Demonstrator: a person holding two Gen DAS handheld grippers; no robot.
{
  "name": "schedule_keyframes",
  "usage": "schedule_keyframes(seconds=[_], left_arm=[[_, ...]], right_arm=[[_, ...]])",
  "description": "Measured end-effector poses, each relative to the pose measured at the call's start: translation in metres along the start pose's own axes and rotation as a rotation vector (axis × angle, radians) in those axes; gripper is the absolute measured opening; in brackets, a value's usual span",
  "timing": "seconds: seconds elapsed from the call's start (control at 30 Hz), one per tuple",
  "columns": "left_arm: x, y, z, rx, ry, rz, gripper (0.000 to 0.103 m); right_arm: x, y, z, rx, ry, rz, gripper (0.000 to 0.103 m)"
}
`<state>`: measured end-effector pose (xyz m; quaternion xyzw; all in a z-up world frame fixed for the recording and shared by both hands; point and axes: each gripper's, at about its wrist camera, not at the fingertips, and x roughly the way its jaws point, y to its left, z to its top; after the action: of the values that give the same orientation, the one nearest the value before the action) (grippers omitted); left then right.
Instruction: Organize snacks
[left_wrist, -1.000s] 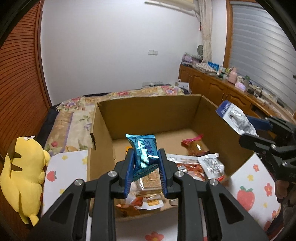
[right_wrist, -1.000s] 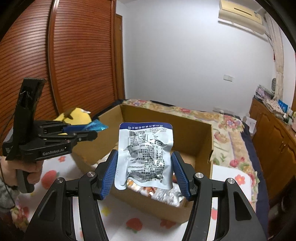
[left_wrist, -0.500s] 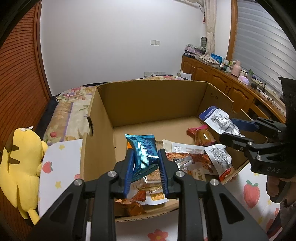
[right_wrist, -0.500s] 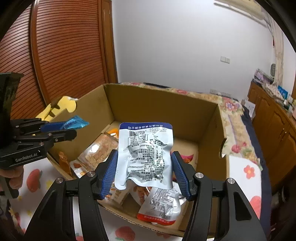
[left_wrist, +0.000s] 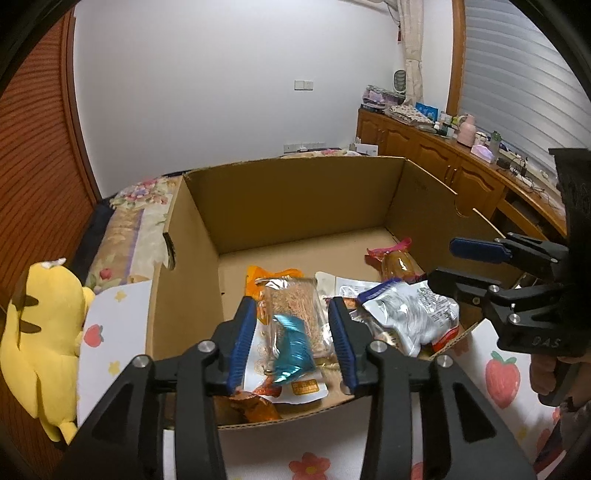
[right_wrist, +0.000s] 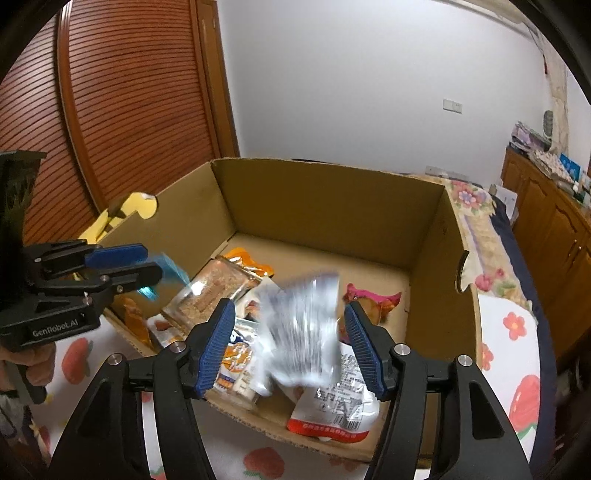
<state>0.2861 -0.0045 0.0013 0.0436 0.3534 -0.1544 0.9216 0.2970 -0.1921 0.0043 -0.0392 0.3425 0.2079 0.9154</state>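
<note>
An open cardboard box (left_wrist: 295, 206) holds several snack packets. My left gripper (left_wrist: 291, 343) is open above the box's near edge; a shiny blue packet (left_wrist: 291, 345) is dropping between its jaws, no longer pinched. My right gripper (right_wrist: 291, 341) is open too; a silver packet with a blue top (right_wrist: 301, 325), blurred by motion, falls between its jaws into the box (right_wrist: 332, 206). In the left wrist view that silver packet (left_wrist: 410, 317) lies below the right gripper (left_wrist: 458, 262). In the right wrist view the left gripper (right_wrist: 144, 264) is at the box's left wall with the blue packet (right_wrist: 168, 275).
A yellow plush toy (left_wrist: 40, 332) lies left of the box. The box stands on a white cloth with strawberry prints (left_wrist: 498, 373). A bed with a floral cover (right_wrist: 480, 236) is behind. Wooden cabinets (left_wrist: 443, 162) line the right wall.
Both grippers moved lower over the box and opened. The blue packet and the silver packet were let go and are falling into the box.
</note>
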Motion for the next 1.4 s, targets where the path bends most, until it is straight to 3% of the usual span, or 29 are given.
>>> schedule_keyframes(seconds=[0.13, 0.23, 0.4, 0.43, 0.57, 0.67, 0.9, 1.0, 1.17, 1.4], left_arm=[[-0.004, -0.004, 0.0, 0.005, -0.011, 0.001, 0.041], [-0.01, -0.007, 0.0, 0.013, -0.031, 0.003, 0.05], [-0.012, -0.012, 0.003, 0.027, -0.039, 0.017, 0.052], [-0.012, -0.012, 0.003, 0.026, -0.04, 0.022, 0.055], [-0.017, -0.013, 0.003, 0.016, -0.078, 0.041, 0.084], [-0.021, -0.012, 0.002, 0.005, -0.098, 0.043, 0.09], [-0.047, -0.018, -0.006, 0.0, -0.146, 0.083, 0.092], [-0.067, -0.022, -0.013, -0.011, -0.178, 0.091, 0.101], [-0.096, -0.031, -0.021, -0.013, -0.217, 0.107, 0.103], [-0.136, -0.039, -0.032, -0.049, -0.262, 0.144, 0.103]], right_arm=[[-0.007, 0.004, -0.002, -0.009, -0.013, 0.003, 0.063], [-0.016, 0.01, -0.005, -0.02, -0.036, 0.0, 0.063], [-0.032, 0.014, -0.012, -0.018, -0.071, 0.002, 0.063], [-0.033, 0.016, -0.012, -0.017, -0.075, 0.0, 0.063], [-0.042, 0.017, -0.014, -0.011, -0.097, -0.006, 0.064], [-0.048, 0.016, -0.015, -0.008, -0.11, -0.012, 0.067], [-0.068, 0.015, -0.022, 0.022, -0.149, -0.035, 0.075], [-0.084, 0.015, -0.027, 0.044, -0.172, -0.047, 0.084], [-0.112, 0.017, -0.034, 0.065, -0.209, -0.062, 0.103], [-0.143, 0.019, -0.043, 0.079, -0.25, -0.155, 0.103]])
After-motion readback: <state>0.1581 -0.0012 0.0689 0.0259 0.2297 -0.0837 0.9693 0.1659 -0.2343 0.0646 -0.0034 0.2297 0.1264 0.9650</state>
